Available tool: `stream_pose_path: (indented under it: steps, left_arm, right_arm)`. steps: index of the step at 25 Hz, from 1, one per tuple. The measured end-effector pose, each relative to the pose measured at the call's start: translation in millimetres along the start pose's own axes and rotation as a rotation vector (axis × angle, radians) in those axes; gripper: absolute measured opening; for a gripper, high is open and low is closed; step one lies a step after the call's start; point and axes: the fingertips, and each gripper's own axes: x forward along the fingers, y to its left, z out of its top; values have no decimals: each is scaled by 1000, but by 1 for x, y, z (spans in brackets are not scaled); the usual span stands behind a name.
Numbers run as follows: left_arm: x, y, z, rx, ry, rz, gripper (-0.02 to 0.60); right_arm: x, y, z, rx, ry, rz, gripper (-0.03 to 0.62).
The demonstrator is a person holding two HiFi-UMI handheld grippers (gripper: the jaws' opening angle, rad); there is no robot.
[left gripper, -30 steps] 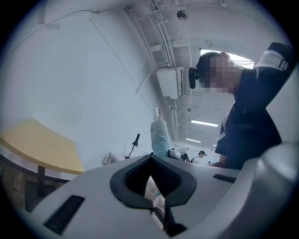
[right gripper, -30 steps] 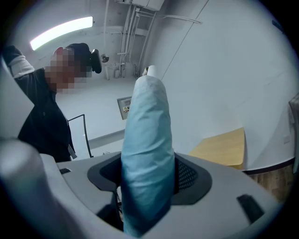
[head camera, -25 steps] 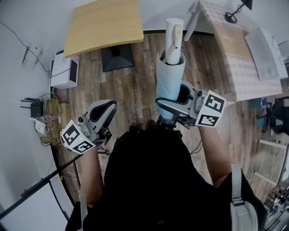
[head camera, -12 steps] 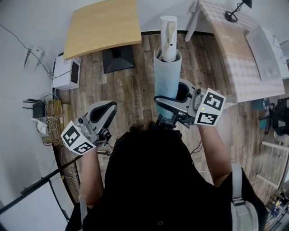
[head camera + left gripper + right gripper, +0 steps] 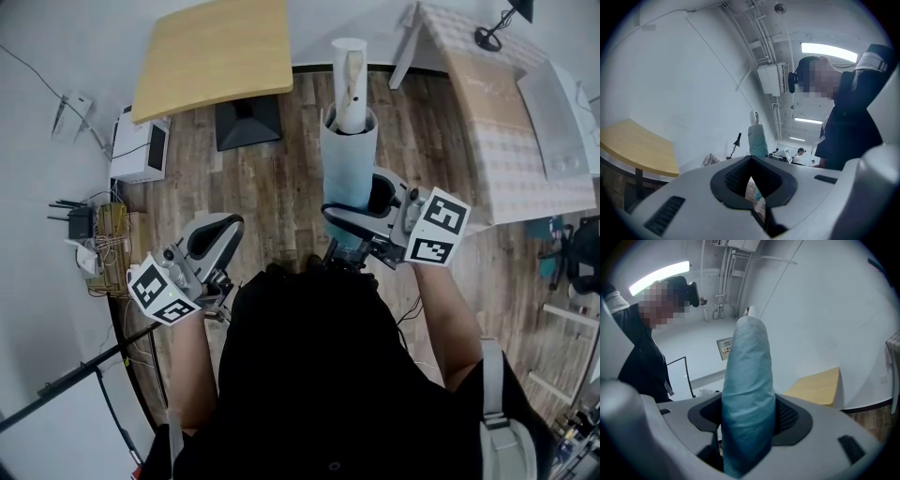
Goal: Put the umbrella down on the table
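Drifting slightly lower, the left gripper is hanging with its jaws pressed together on nothing. The right gripper is clamping the folded blue umbrella upright over the floor. Carrying looks like the step in hand. Next the umbrella needs bringing over a table, perhaps the wooden table, and tilting flat. The head view is showing that table's position, while the right gripper view is showing the fabric filling the jaws.

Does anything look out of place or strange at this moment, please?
Nothing looks damaged. One odd thing: the umbrella stands upright, clamped in the right gripper, above the wooden floor, with no table beneath it.
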Motion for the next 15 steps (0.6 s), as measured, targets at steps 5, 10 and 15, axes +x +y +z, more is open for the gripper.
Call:
stream_pose_path:
  steps: [5,10,15]
  left_arm:
    - [2,3,-4,-1,-10,15,12]
    - [3,7,-10,-1,-3,35,12]
    - [13,33,-11,-22,18,76,12]
  right_arm:
    - [0,-9,1,-4,-4,6,298]
    - [2,-14,-2,6,-5,18,298]
    - [11,-37,3,30,1,12,298]
